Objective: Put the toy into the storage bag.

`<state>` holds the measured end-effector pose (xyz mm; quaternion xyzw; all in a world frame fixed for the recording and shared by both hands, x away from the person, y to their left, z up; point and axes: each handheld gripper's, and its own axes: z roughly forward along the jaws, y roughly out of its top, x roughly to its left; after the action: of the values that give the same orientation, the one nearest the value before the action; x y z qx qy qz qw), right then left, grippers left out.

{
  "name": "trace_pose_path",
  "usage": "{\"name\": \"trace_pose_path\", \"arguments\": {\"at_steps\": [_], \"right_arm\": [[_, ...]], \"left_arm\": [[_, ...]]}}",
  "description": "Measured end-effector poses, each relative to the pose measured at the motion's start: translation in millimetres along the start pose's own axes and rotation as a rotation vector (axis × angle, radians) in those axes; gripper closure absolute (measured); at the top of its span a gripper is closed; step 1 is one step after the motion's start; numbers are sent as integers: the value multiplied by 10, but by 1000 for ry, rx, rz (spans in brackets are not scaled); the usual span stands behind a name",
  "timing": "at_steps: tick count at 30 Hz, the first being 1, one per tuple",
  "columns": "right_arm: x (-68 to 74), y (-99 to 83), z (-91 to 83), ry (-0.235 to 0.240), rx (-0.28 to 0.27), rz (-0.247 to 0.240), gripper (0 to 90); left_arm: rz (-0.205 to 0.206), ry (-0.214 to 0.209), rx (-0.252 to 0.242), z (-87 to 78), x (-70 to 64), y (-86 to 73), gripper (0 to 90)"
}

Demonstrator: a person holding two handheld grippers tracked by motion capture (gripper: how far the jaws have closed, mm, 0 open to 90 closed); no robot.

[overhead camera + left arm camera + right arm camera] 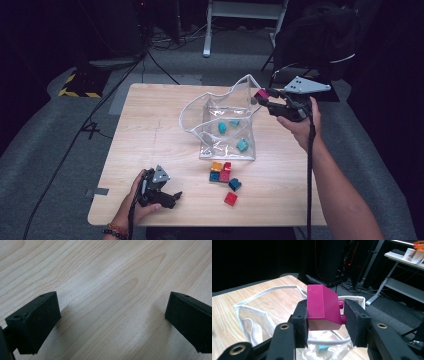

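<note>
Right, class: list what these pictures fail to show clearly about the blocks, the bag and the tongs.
- Magenta block, right gripper view: its underside is hidden by the right tongs clamping it.
- Teal pieces in the clear bag, high view: too small, blurred by plastic; shapes unclear.
- Loose blocks, high view: too small to count studs.
- Left tongs, left gripper view: tips cut off by the bottom edge.

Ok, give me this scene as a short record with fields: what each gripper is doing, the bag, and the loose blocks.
right gripper: shut on magenta block, above the bag's rim
left gripper: open, low over the table, holding nothing
clear bag: open, three teal blocks inside
loose blocks: orange, red and blue, in front of the bag
</note>
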<state>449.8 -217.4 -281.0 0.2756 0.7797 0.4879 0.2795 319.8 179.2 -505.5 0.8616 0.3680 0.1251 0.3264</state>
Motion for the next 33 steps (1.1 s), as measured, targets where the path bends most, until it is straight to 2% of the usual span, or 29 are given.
{"name": "trace_pose_path", "arguments": {"at_steps": [18, 33], "right_arm": [[71, 49, 398, 18, 70, -8, 573], [113, 27, 551, 16, 110, -13, 572]], "left_arm": [[0, -1, 1, 0, 1, 0, 2], [0, -2, 1, 0, 1, 0, 2]]}}
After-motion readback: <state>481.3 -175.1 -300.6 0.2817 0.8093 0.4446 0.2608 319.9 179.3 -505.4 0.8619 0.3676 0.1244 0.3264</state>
